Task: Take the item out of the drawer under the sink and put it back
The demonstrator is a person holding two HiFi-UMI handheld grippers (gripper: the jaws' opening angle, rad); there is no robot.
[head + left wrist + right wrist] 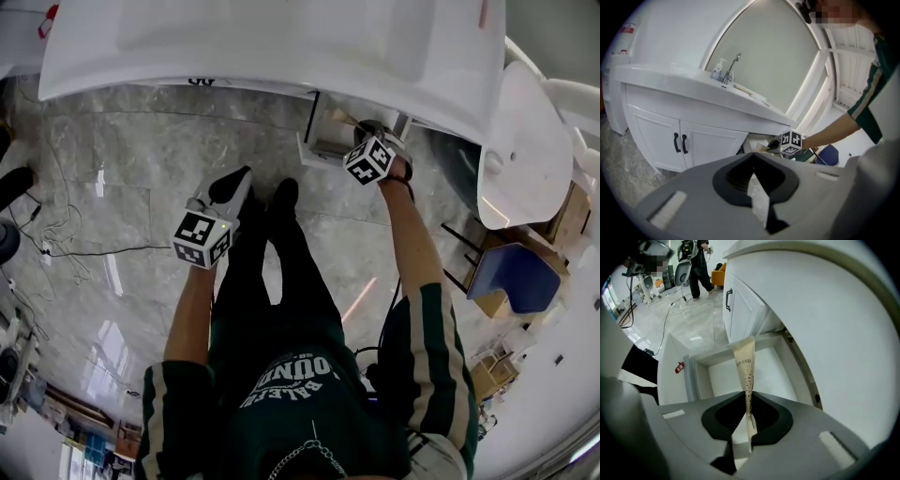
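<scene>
Right gripper: jaws closed on the task item, a thin, flat beige packet with dark print, pinched across its two faces. Left gripper: jaws together, nothing between them, held well clear of the work and facing the white vanity cabinet. Location of item: in the right gripper's hold, over the open drawer beneath the sink counter. Whether its far end touches the drawer cannot be told. Orientation: the packet's long axis runs along the line of the jaws, pointing away from the gripper and down into the drawer. A short tail projects behind the pinch, and the longer part lies ahead of it. It shows edge-on at the jaws and twists to show its printed face at the far, wider end. Handling assessment: the item is judged light and limp, more film or paper than board, as the twist suggests. It should flex and swing if moved sharply, and a smooth face may slip under a light pinch. A hold across the flat faces, near the middle of the length, looks soundest. Crushing is not a concern, though creasing is possible.
</scene>
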